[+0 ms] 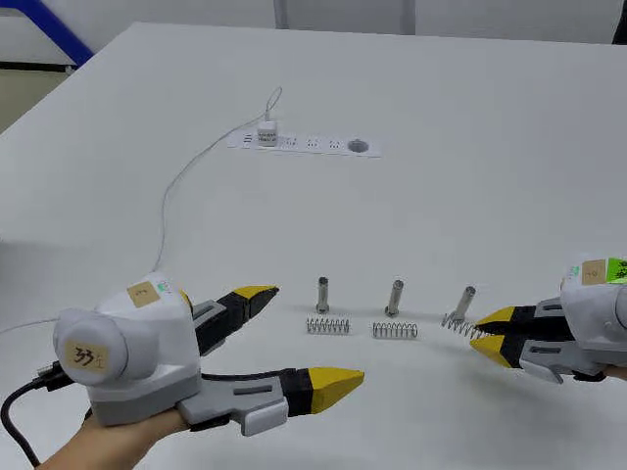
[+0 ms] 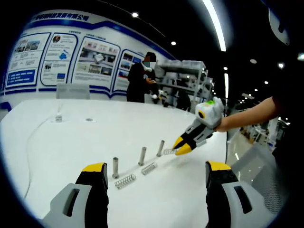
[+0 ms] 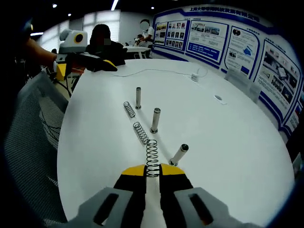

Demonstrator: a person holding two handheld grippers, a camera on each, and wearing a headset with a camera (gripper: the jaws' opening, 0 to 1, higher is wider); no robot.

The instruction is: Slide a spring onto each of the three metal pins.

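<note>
At the left, the left tongs hang just over the counter. They are spread wide with nothing between them, near the row of parts but apart from it.

In the row, the left pin stands upright, and the left spring lies flat on the counter just in front of it. The middle pin stands the same way, with the middle spring lying before it. Neither spring is on its pin.

Further right, the right pin looks tilted. The right tongs are clenched on one end of the third spring. Its free end reaches toward the foot of that pin, not over its top.

As I judge it, no pin carries a spring yet. All three are left to do, and the third is the one in hand.
</note>
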